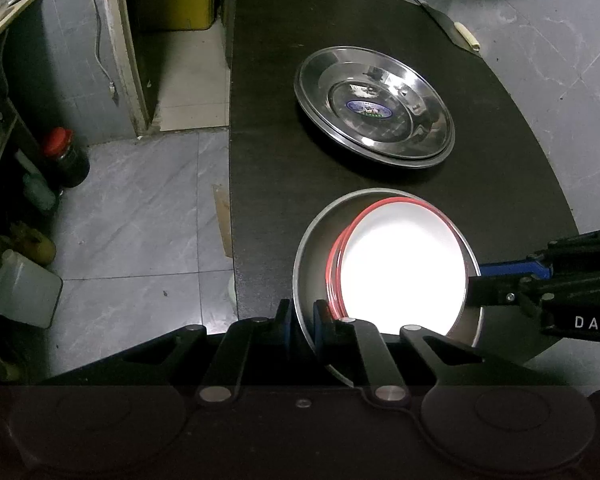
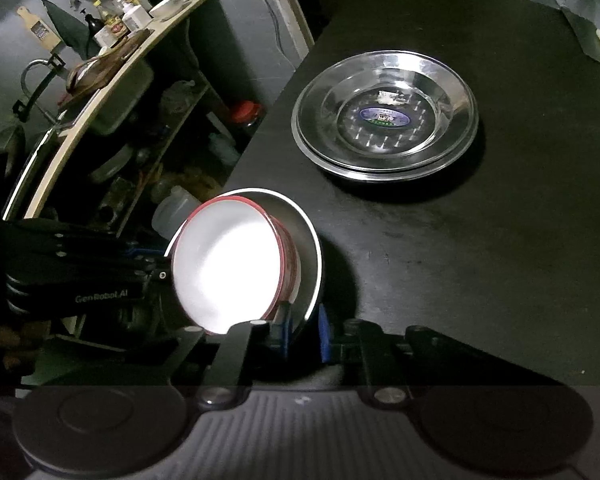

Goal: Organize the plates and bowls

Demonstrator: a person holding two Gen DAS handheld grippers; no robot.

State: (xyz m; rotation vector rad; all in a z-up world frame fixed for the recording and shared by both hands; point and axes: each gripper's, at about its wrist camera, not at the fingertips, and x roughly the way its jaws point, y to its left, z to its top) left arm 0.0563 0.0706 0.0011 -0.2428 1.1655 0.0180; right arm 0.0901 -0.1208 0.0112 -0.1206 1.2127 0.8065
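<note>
A steel bowl (image 1: 316, 240) holds stacked white bowls with red rims (image 1: 400, 272). My left gripper (image 1: 303, 326) is shut on the steel bowl's near rim. My right gripper (image 2: 305, 330) is shut on the opposite rim of the same steel bowl (image 2: 310, 248), with the white bowls (image 2: 228, 268) inside. The right gripper also shows in the left wrist view (image 1: 476, 284) at the bowl's right side. The bowl stack sits tilted above the black table (image 1: 284, 168). Two stacked steel plates (image 1: 374, 106) lie farther back on the table and show in the right wrist view (image 2: 384, 116) too.
The table's left edge drops to a tiled floor (image 1: 140, 208) with bottles and a jar (image 1: 66, 158). A kitchen shelf (image 2: 112, 76) with bottles and a dish stands to the left. A knife (image 1: 452, 26) lies at the table's far right.
</note>
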